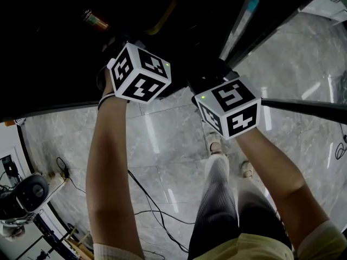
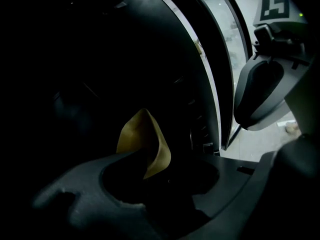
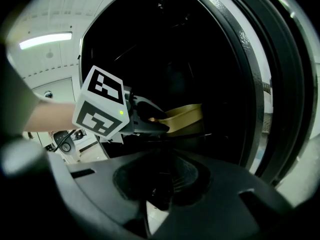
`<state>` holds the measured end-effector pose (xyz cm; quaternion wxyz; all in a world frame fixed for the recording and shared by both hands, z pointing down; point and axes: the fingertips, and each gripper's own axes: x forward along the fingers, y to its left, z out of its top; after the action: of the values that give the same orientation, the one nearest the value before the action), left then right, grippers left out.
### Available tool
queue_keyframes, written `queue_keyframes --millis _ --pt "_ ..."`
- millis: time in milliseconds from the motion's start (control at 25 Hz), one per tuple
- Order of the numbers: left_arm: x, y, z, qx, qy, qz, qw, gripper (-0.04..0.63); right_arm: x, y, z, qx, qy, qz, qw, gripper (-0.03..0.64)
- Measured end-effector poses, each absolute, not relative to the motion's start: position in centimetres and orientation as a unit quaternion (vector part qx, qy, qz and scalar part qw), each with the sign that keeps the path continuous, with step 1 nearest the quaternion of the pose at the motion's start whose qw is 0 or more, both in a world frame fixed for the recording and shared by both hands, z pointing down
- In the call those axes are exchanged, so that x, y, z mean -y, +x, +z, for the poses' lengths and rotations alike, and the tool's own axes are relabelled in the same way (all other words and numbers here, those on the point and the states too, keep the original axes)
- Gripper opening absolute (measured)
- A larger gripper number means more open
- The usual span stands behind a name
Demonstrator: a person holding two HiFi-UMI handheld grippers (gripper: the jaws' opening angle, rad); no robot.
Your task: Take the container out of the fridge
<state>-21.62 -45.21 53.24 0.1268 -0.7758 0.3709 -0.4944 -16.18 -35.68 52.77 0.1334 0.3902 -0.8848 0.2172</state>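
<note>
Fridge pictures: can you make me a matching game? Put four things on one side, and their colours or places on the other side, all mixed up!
Things:
1. container
2. floor
3. bottle
4. ceiling light

Colour or place:
A. grey, shiny tiles
B. long and glowing white, high up
C. tan-yellow, inside the dark fridge
D. top left of the head view, in the dark

Pairs: 1-C, 2-A, 3-D, 4-B
</note>
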Motion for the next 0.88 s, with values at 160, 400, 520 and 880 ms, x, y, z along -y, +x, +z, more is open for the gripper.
queue_keyframes --millis 160,400,520,880 --pt "45.2 -21.4 53.5 -0.349 -0.769 -0.517 0.141 0.163 35.1 -16.3 53.0 0.887 0.386 0.214 0.139 0.031" --pt "44.9 -21.1 53.3 -0.331 -0.755 -0.536 0.179 0.108 34.6 -15.9 53.8 0.886 0.385 0.215 0.145 0.031" --pt "44.2 -21.1 53.6 -0.320 -0.751 -0.547 0.186 0.064 34.3 -15.6 54.1 0.885 0.386 0.216 0.147 0.031" --pt "40.6 -20.4 54.0 -0.301 -0.763 -0.545 0.173 0.035 33.0 -14.9 53.7 0.887 0.382 0.211 0.151 0.031"
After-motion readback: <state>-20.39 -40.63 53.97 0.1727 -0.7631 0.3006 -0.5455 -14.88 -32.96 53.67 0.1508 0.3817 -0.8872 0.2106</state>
